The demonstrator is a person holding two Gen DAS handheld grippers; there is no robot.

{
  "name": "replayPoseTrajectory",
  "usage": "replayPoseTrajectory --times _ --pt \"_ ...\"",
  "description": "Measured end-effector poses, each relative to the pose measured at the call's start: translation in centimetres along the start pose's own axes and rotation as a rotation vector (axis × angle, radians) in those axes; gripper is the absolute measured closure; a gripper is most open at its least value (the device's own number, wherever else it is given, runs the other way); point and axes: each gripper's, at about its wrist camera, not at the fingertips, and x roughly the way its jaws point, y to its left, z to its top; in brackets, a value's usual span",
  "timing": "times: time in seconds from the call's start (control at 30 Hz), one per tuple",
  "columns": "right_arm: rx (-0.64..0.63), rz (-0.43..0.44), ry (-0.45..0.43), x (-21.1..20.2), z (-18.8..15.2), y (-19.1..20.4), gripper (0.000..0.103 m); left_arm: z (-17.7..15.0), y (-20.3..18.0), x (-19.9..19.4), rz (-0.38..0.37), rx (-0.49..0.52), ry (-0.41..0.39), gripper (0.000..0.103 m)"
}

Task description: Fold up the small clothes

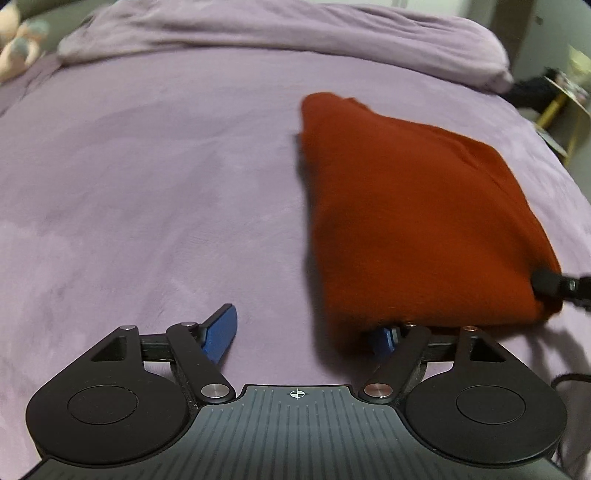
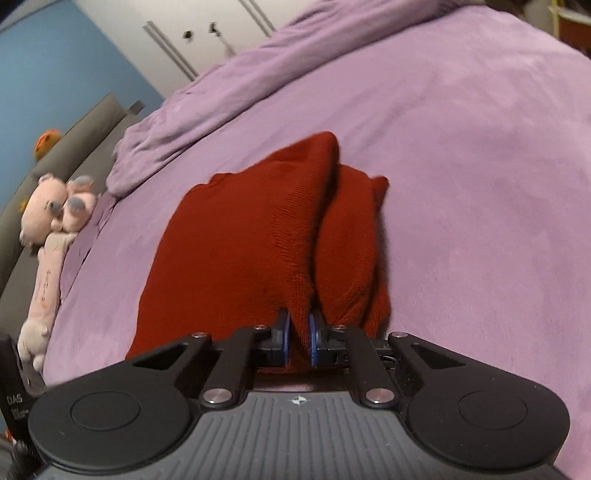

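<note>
Red knit garment (image 2: 236, 258) between tilted right tongs (image 2: 298, 339)

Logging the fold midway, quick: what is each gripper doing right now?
Left gripper: open, gripping nothing; the dark red knitted garment drapes over one finger.
Right gripper: closed on the garment's near edge.

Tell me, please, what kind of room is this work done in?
Most likely a bedroom. The red garment lies on a wide bed covered by a purple sheet, with a rumpled purple duvet beyond it. A pink plush toy lies along the grey padded edge.
</note>
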Motion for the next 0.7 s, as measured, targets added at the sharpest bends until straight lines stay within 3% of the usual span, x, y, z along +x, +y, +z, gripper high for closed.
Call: replayPoseTrajectory --times 0.37,0.7 --pt "-0.088 -0.143 -0.015 1.1 -0.7 2.7 0.095 0.3 0.0 0.4 0.045 -0.018 0.042 0.021" --pt "-0.019 -0.161 -0.018 0.6 -1.1 3.2 0.094 0.3 0.2 -0.5 0.074 -0.013 0.031 0.022"
